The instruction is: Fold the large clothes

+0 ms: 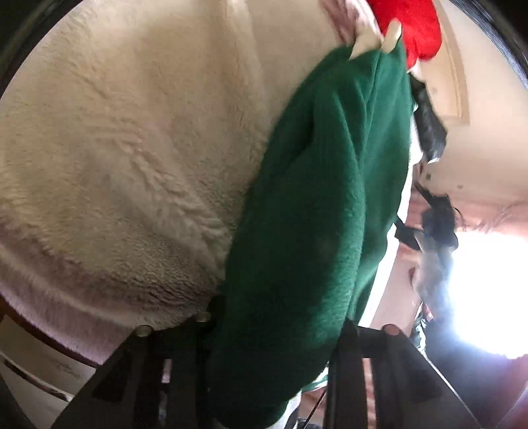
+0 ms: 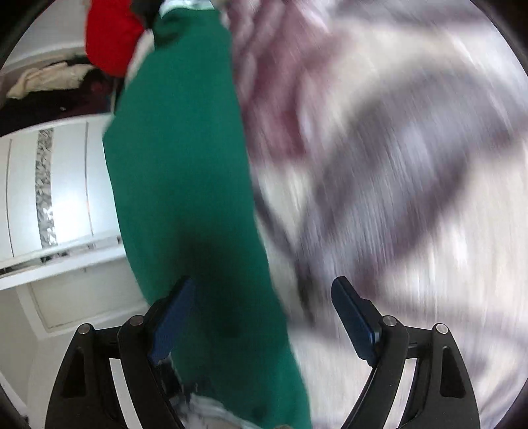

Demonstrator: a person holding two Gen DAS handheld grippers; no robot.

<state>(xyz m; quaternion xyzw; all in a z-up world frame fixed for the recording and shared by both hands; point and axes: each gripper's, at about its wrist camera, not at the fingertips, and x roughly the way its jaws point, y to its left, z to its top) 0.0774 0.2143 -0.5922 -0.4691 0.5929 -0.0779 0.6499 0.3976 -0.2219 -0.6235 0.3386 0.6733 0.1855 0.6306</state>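
The green fleece garment (image 1: pixel 313 211) hangs as a long band, its long axis running from the near jaws up and away toward a red cloth (image 1: pixel 409 26). The left hand-held gripper (image 1: pixel 277 356) is narrowed, clamped on the garment's lower end. The right hand-held gripper (image 2: pixel 264 316) stands wide, with the garment (image 2: pixel 184 165) between its blue pads, against the left pad only. Beneath lies a fluffy blanket (image 1: pixel 125 148).
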